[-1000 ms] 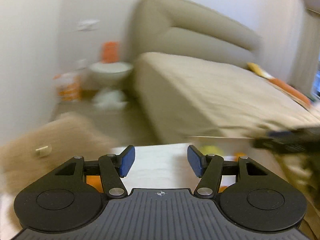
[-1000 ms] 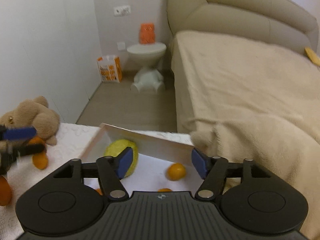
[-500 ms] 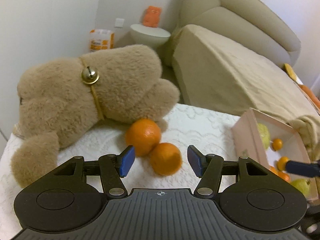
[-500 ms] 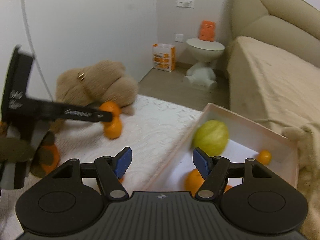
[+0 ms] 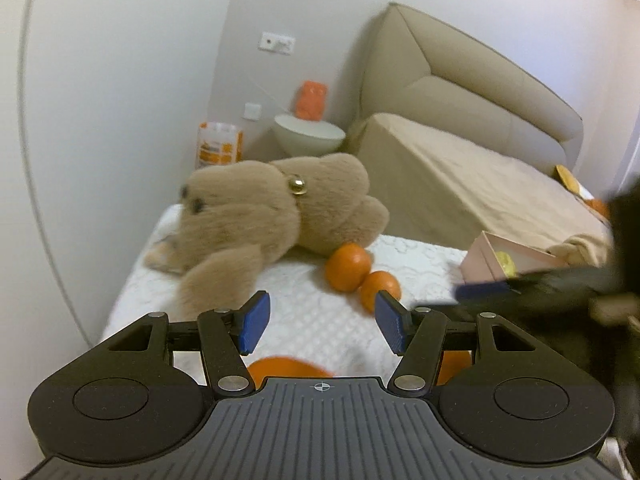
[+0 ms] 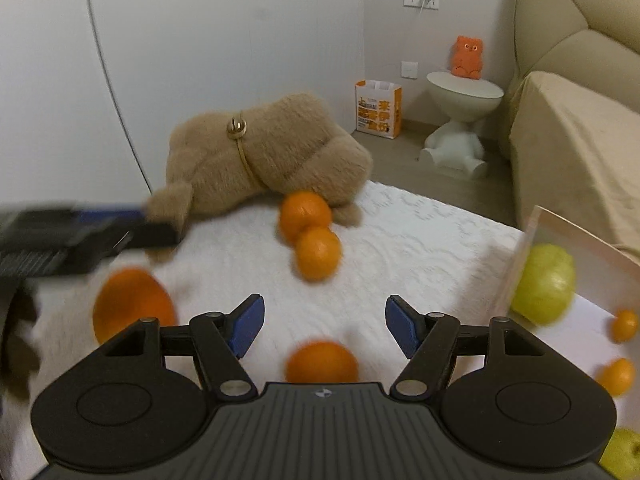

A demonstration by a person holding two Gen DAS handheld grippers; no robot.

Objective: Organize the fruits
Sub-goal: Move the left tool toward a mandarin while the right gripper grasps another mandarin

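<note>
Both grippers are spread wide w/ nothing between the pads. Left gripper (image 5: pixel 322 322) sits bottom center of its view over the white quilted cover (image 5: pixel 312 320), blue pads apart, and there's an orange (image 5: pixel 286 366) peeking out right below the gap, mostly hidden by the gripper body. Right gripper (image 6: pixel 324 326) is the same deal in its own view, fingers apart, w/ a blurry orange (image 6: pixel 322 362) low in the gap, not touched afaict.

Fruit-wise: two oranges touching each other mid frame in the right view, far one (image 6: pixel 305 216) tucked against the brown plush bear (image 6: pixel 264 152), near one (image 6: pixel 318 253) just in front of it. Another big orange (image 6: pixel 134 306) lower left, near the other gripper, which pokes in blurry from the left edge.

The pinkish box (image 6: pixel 560 236) is at the right edge of the right view. Inside: a green apple (image 6: pixel 544 290) against its near wall, plus two small oranges (image 6: pixel 624 325) (image 6: pixel 618 376) further right. Another green fruit (image 6: pixel 622 458) in the bottom right corner, can't tell if it's in the box or not.

Background: beige bed (image 6: pixel 580 128) upper right, round white side table (image 6: pixel 464 94) w/ an orange figure (image 6: pixel 467 57) on it, and an orange-and-white paper bag (image 6: pixel 377 109) on the floor by the wall.
</note>
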